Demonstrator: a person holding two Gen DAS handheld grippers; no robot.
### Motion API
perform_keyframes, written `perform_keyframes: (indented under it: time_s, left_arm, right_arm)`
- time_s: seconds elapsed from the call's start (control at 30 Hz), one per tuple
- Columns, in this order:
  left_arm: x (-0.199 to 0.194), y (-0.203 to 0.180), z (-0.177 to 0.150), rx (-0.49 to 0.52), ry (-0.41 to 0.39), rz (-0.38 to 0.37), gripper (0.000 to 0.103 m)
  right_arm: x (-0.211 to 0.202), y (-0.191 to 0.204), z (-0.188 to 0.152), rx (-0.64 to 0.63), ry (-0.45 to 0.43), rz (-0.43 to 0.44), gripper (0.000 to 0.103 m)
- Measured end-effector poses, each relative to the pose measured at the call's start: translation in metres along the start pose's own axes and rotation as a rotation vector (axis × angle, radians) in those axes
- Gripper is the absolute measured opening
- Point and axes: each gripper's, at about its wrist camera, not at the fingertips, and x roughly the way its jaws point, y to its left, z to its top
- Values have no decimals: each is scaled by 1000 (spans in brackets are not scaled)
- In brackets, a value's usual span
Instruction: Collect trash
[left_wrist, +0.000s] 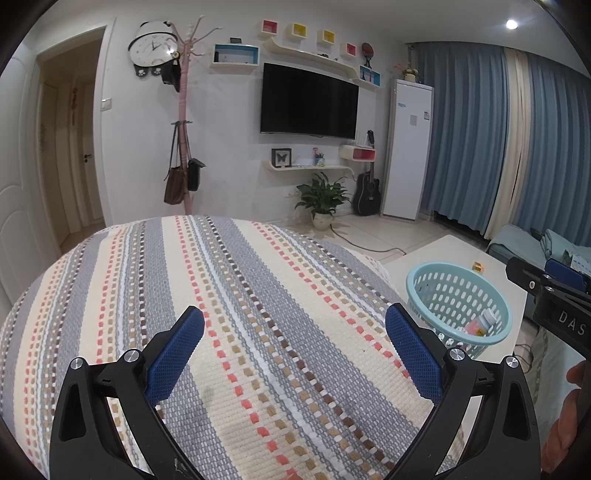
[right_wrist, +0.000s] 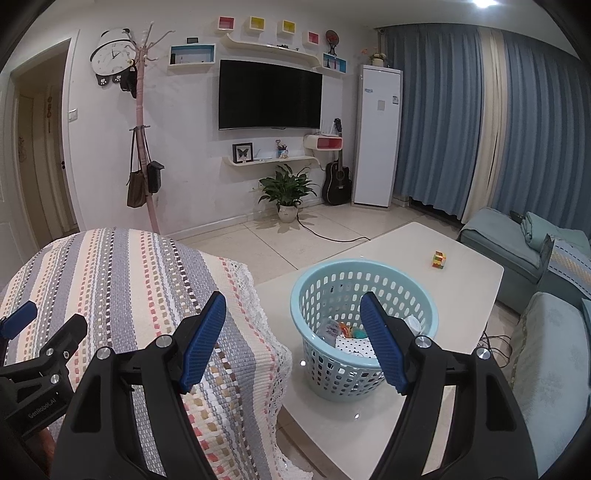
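Striped cloth (left_wrist: 258, 314) fills left view; right view shows basket (right_wrist: 364, 328) contents.

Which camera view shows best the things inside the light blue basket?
The right wrist view. It looks down into the basket on the white table, so several pieces of trash at the bottom are visible. In the left wrist view the basket sits near the right edge and mostly its wall shows, with one item inside.

wall: white, television (right_wrist: 269, 95) | curtains (right_wrist: 491, 122): blue | floor (right_wrist: 325, 229): pale, perhaps tile | table (right_wrist: 406, 258): white
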Motion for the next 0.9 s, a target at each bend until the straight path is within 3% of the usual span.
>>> perform_keyframes:
  time_s: [0.9]
  left_arm:
    - [-1, -1, -1, 40, -20, 41, 95]
  right_arm:
    - [8, 2, 2, 12, 32, 19, 71]
